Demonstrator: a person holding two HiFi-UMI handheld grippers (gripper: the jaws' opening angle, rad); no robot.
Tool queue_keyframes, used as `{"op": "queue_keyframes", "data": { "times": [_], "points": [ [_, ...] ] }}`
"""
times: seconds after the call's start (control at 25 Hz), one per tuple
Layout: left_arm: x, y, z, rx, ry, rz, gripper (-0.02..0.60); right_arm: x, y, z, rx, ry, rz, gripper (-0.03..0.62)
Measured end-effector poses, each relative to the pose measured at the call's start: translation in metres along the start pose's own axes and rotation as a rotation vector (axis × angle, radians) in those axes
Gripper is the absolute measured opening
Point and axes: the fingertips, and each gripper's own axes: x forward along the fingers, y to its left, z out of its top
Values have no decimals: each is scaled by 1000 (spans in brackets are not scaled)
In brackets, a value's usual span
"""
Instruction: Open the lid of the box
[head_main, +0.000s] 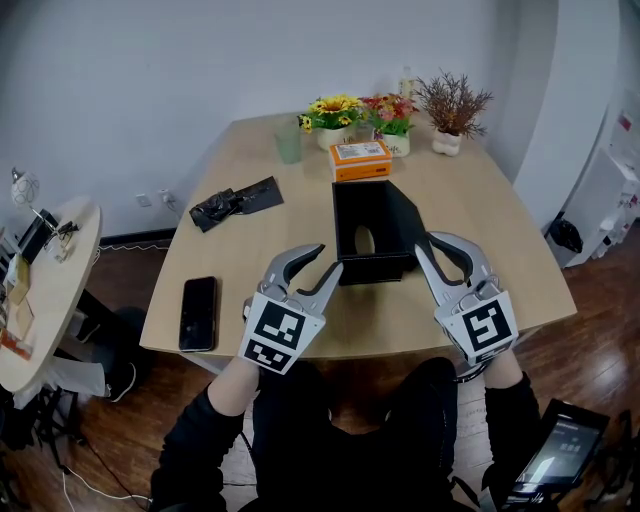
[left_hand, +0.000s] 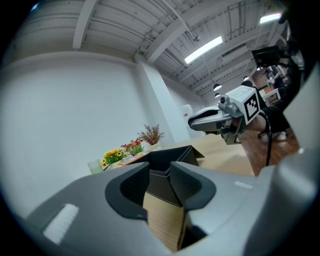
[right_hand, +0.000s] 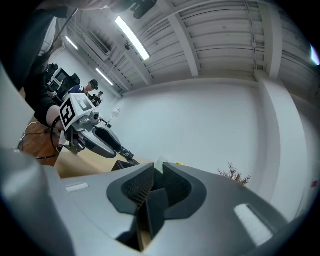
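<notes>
1. The left gripper (head_main: 331, 258) sits at the near left corner of the box (head_main: 380, 270). Its own view shows the jaws spread around that corner, one pad on each face and seemingly pressed against it, so it looks to be steadying the box.
2. The box is black and stands mid-counter (head_main: 450, 190), close to the near edge. Its top is uncovered, and the head view looks down into the dark inside, where an oval cut-out shows.
3. The lid (head_main: 405, 215) is a thin black panel still joined to the box along its right side, and it leans up and out to the right. The right gripper (head_main: 423, 241) has its jaws nearly together, clamped on the lid's near edge. Its own view shows the panel pinched between the pads.
4. Progress, as I judge it: the opening is already clear, so most of the task is done. What is probably left is to swing the lid fully back, if it goes further, and to let go.
5. Counts, left to right:
   - one phone (head_main: 198, 313)
   - one black bag (head_main: 235, 203)
   - one green cup (head_main: 289, 143)
   - one box with one lid
   - one orange carton (head_main: 360, 160)
   - three flower pots: a yellow-flower pot (head_main: 333, 113), a red-flower pot (head_main: 390, 120) and a dried-twig pot (head_main: 452, 112)
   - two grippers
</notes>
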Motion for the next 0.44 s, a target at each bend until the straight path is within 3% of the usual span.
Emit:
{"op": "queue_keyframes", "data": {
  "times": [0.44],
  "points": [
    [-3, 2, 1, 0, -3, 3, 112, -2, 3, -1, -25, 8, 8, 55]
  ]
}}
